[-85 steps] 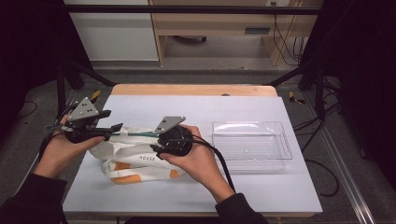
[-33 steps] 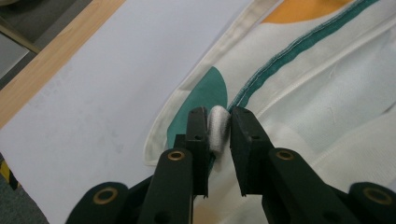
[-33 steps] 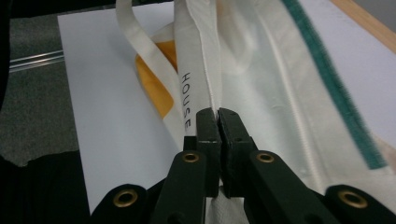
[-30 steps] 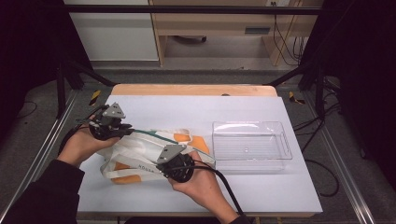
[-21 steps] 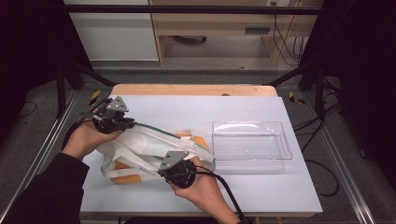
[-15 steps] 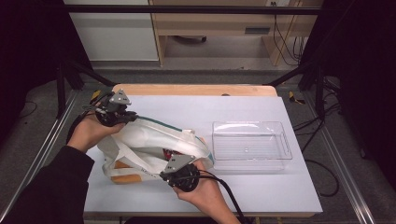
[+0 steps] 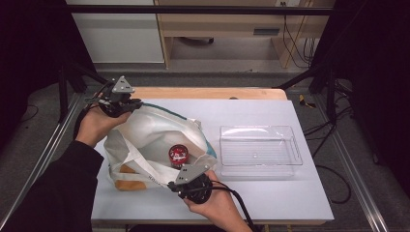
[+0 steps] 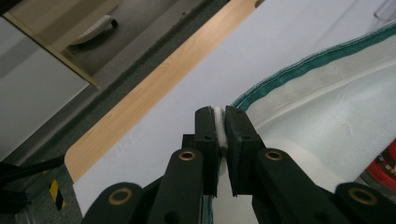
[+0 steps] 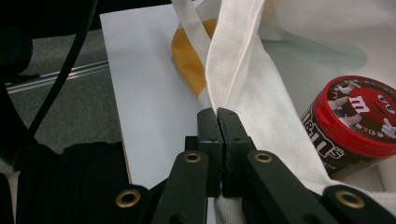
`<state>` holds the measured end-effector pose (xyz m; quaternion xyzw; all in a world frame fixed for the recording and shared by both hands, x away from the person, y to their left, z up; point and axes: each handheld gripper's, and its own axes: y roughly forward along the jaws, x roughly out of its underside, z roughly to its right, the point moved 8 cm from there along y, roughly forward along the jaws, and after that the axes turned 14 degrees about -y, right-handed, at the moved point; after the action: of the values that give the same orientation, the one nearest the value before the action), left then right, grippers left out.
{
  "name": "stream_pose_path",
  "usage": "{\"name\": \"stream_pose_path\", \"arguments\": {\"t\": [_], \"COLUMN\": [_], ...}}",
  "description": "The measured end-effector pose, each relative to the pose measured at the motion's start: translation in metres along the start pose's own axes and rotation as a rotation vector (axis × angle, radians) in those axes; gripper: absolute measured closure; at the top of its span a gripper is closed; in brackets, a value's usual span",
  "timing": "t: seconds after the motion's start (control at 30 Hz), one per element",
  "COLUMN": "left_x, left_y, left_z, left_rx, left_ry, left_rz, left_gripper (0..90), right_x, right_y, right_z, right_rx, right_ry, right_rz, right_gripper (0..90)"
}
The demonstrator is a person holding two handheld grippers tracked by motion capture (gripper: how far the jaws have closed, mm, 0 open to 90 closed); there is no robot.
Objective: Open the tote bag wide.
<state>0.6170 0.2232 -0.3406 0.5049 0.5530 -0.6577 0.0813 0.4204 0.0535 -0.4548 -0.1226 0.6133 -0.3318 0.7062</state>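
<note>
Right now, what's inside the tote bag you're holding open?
Inside the white tote bag, one red-lidded M&M's tub stands upright on the bag's inner cloth. The left gripper and right gripper pinch opposite rims. The bag's near wall covers the bottom close to the right gripper.

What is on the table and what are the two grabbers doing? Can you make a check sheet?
Surface: white table, wooden far edge.
Job's things: white cloth bag held open; red-lidded candy tub inside.
Clutter: empty clear plastic tray right of the bag.
Grippers: left gripper shut on the bag's rim; right gripper shut on its near edge.
Cables: black cable trails from the right gripper.
Surroundings: dark floor, wooden furniture behind.
</note>
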Motion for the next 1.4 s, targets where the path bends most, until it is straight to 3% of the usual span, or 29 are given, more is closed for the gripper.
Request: {"name": "stream_pose_path", "arguments": {"t": [0.23, 0.67, 1.0, 1.4], "left_x": [-0.003, 0.008, 0.002, 0.016], "left_y": [-0.003, 0.020, 0.011, 0.033], "left_z": [-0.004, -0.012, -0.010, -0.013], "left_rx": [-0.022, -0.052, -0.064, -0.060], "left_ry": [-0.012, -0.065, -0.063, -0.071], "left_rz": [0.024, 0.063, 0.085, 0.057], "left_gripper": [84.2, 84.3, 84.3, 84.3], "right_x": [0.001, 0.025, 0.023, 0.031], "right_y": [-0.003, 0.014, 0.007, 0.015], "right_z": [-0.007, -0.016, -0.021, -0.024], "right_rx": [-0.006, -0.020, -0.015, -0.033], "right_ry": [-0.016, 0.008, -0.004, 0.005], "right_rz": [-0.017, -0.045, -0.039, -0.060], "right_gripper": [89.5, 89.6, 89.6, 89.6]}}
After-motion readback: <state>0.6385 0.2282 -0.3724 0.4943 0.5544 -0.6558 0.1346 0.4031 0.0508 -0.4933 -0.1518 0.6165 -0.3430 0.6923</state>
